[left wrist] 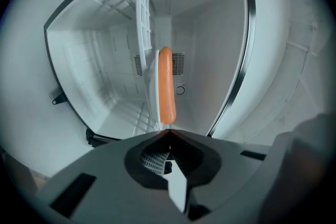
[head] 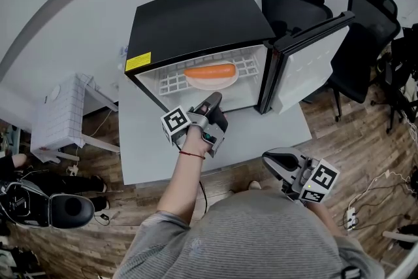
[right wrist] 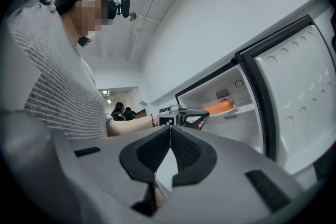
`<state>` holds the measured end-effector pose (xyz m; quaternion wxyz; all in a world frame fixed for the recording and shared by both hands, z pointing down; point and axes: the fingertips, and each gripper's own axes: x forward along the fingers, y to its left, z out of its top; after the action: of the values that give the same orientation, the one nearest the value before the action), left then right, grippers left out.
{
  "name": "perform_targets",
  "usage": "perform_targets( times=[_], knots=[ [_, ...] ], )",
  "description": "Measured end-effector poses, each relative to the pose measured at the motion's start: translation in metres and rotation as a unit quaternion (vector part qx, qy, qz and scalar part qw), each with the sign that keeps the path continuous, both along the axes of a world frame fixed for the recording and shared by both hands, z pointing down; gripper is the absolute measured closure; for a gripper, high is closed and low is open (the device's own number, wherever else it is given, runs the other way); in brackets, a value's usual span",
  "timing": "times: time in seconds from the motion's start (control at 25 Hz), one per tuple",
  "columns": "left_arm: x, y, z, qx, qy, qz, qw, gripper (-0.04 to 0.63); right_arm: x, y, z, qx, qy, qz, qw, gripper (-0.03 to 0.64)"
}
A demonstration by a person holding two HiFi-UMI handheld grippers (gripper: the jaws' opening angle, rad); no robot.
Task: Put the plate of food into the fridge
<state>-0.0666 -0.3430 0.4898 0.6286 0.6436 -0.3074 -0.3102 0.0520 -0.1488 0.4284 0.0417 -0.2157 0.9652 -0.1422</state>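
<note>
Inside the open fridge, on its wire shelf: plate with an orange sausage. Just outside the fridge mouth: left gripper, jaws together, holding nothing. Well back from the fridge: right gripper, jaws together, empty.
</note>
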Motion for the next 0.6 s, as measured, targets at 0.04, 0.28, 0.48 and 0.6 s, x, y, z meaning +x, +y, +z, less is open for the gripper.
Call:
perform_targets(
  times=[0.04,0.28,0.48,0.6],
  knots=[
    [0.0,0.0,0.0,-0.001,0.001,0.001,1.0,0.584,0.0,0.0,0.0,0.0,0.0,0.0,1.0,0.603],
    [0.008,0.004,-0.009,-0.004,0.019,0.006,0.9998,0.584,0.0,0.001,0.0,0.0,-0.001,0.0,1.0,0.603],
    [0.01,0.009,-0.003,0.008,-0.018,0.025,0.9995,0.584,-0.002,0.001,0.0,0.0,-0.001,0.001,1.0,0.603],
    [0.018,0.017,-0.002,0.029,-0.054,0.045,0.9971,0.584,-0.002,0.003,0.001,0.001,0.0,-0.001,1.0,0.603]
  ],
)
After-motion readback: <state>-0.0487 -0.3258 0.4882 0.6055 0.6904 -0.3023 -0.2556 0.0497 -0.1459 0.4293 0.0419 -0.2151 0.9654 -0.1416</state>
